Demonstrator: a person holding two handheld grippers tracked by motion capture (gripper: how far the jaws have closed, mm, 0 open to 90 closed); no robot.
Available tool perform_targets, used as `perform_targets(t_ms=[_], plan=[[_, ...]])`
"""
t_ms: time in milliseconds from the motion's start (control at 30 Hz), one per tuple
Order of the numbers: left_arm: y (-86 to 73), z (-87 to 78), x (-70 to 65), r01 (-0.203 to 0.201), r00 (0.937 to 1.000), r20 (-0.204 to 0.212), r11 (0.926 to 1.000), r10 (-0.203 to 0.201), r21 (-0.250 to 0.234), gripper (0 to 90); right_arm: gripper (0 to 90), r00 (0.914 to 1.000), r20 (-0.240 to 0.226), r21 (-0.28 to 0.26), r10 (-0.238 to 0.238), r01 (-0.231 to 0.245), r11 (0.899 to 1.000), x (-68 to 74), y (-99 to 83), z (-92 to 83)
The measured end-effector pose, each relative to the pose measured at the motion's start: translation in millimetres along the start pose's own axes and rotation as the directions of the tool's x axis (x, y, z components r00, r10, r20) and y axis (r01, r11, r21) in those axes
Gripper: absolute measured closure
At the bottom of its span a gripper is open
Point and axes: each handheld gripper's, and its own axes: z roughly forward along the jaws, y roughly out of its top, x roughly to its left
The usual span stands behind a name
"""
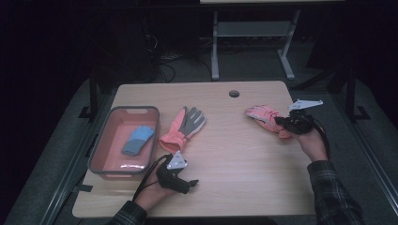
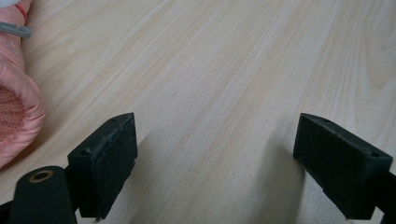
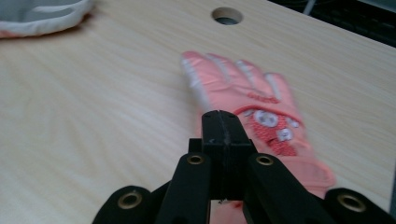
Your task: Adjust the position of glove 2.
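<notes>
A pale wood-grain table (image 1: 234, 154) with a round cable hole (image 1: 233, 93) near its far edge stands in a dim room; behind it, cables lie on a dark floor beside a grey metal frame (image 1: 253, 42).

Near the right edge lies a pink glove (image 1: 265, 117), its back up, fingers toward the table's middle and cuff toward the right edge, so its long axis runs roughly across the table. The right gripper (image 1: 294, 123) is at its cuff; in the right gripper view the glove (image 3: 254, 112) is blurred and its cuff end is hidden behind the jaws, which are pressed fully together; whether cloth is pinched between them I cannot tell.

The left gripper (image 1: 180, 180) rests near the front edge, its jaws wide apart over bare wood with nothing between them. Beyond it lies a pink-and-grey glove (image 1: 184, 129), fingers toward the far edge; the left gripper view cuts it off at its cuff (image 2: 16, 107).

At the left edge a grey-rimmed pink bin (image 1: 105, 140) holds a blue glove (image 1: 137, 139)
</notes>
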Motion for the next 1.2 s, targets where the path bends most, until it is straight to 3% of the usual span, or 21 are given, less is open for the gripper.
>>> perform_targets(t_ms=[133, 333, 433, 467, 700, 1200], plan=[[-0.3, -0.2, -0.2, 0.002, 1.0000, -0.002, 1.0000, -0.002, -0.001, 12.9, 90.0, 0.9991, 0.024, 0.036, 0.034, -0.035, 0.999, -23.4, 3.6, 14.6], [-0.4, -0.2, -0.2, 0.002, 1.0000, -0.002, 1.0000, -0.002, -0.002, 13.0, 90.0, 0.9979, 0.037, 0.086, 0.053, -0.056, 0.995, -39.9, 2.9, 31.1], [-0.7, -0.4, -0.3, 0.003, 1.0000, -0.003, 1.0000, -0.003, -0.003, 13.0, 90.0, 0.9982, 0.021, 0.113, 0.056, -0.058, 0.992, -41.9, 1.7, 38.7], [-0.9, -1.0, -0.3, 0.000, 1.0000, -0.004, 1.0000, 0.000, 0.000, 13.0, 90.0, 0.9979, 0.001, 0.137, 0.064, -0.064, 0.989, -39.8, 0.3, 42.4], [-1.2, -1.4, -0.4, 0.002, 1.0000, -0.005, 1.0000, -0.002, 0.001, 13.0, 90.0, 0.9968, -0.049, 0.140, 0.064, -0.056, 0.989, -26.1, -6.8, 39.3], [-1.2, -1.4, -0.5, 0.002, 1.0000, -0.005, 1.0000, -0.002, 0.001, 13.0, 90.0, 0.9904, -0.138, 0.163, 0.009, 0.014, 0.987, 36.4, -25.4, 10.7]])
